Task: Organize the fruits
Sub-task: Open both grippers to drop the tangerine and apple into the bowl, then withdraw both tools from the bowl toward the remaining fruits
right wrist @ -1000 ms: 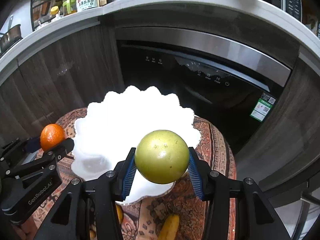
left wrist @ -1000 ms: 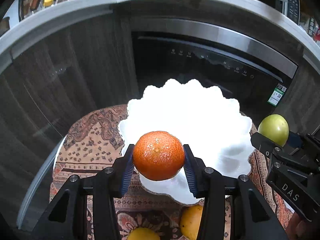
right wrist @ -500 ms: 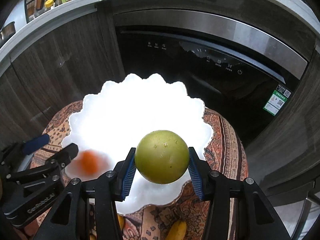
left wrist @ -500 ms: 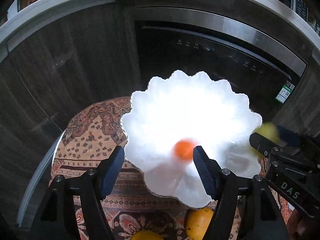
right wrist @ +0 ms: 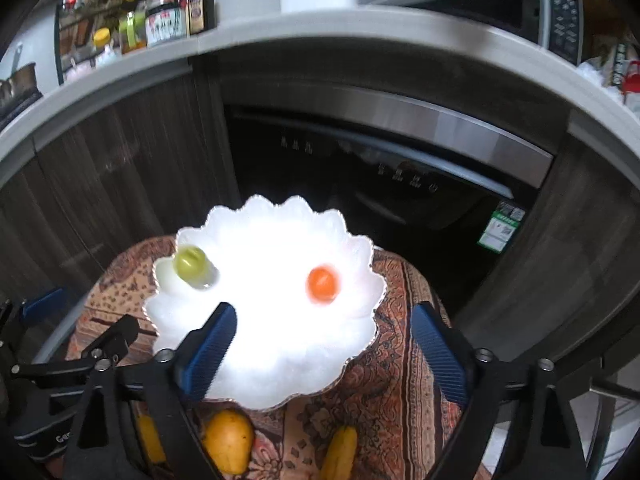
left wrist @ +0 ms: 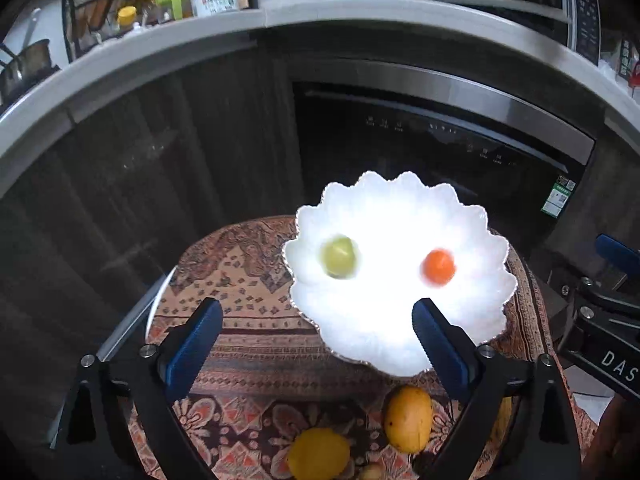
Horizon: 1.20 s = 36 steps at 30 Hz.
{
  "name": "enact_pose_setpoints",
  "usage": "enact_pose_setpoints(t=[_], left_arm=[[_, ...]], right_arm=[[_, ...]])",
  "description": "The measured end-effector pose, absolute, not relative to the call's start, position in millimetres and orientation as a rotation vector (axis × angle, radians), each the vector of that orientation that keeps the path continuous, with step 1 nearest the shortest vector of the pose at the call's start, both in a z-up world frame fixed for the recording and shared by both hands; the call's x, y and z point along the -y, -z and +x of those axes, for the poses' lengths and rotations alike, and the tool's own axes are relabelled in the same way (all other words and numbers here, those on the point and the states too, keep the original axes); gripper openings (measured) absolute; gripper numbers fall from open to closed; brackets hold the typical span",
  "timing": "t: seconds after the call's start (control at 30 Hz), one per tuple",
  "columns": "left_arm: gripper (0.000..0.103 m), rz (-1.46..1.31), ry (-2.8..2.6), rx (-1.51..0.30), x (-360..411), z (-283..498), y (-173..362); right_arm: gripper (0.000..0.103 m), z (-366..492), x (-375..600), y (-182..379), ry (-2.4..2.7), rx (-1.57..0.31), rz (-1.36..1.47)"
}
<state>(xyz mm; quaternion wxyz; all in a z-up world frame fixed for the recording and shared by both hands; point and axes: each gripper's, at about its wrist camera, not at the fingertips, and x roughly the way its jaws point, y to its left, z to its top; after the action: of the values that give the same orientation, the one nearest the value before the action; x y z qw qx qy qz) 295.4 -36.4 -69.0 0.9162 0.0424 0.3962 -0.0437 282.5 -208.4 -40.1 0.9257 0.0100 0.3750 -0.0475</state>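
Patterned cloth before a dark oven bears the white dish; both grippers' jaws gape, holding nothing.

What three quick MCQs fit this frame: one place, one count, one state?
1. Where is the green fruit?
A. in the white dish
B. on the patterned cloth
C. in the left claw

2. How many fruits lie in the dish?
A. one
B. two
C. four

3. What state is the right claw in?
A. shut on the orange fruit
B. shut on nothing
C. open

Key: 1 A, it sits inside the scalloped rim; 2 B, only green and orange show there; 3 C, its blue pads stand wide apart, empty.
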Motion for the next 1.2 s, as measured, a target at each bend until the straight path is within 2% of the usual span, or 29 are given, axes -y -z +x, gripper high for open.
enact_pose_setpoints(t=[0.6,1.2], left_arm=[[0.1,0.072,0.026,-0.773,11.3,213.6,51.6],[0.103,0.069,0.043,-0.798,5.2,158.6,81.7]], right_arm=[[0.093,212.7,197.5,26.5,0.096,-0.757,0.016],[0.093,154.0,186.5,53.2,0.084,-0.782,-0.013]])
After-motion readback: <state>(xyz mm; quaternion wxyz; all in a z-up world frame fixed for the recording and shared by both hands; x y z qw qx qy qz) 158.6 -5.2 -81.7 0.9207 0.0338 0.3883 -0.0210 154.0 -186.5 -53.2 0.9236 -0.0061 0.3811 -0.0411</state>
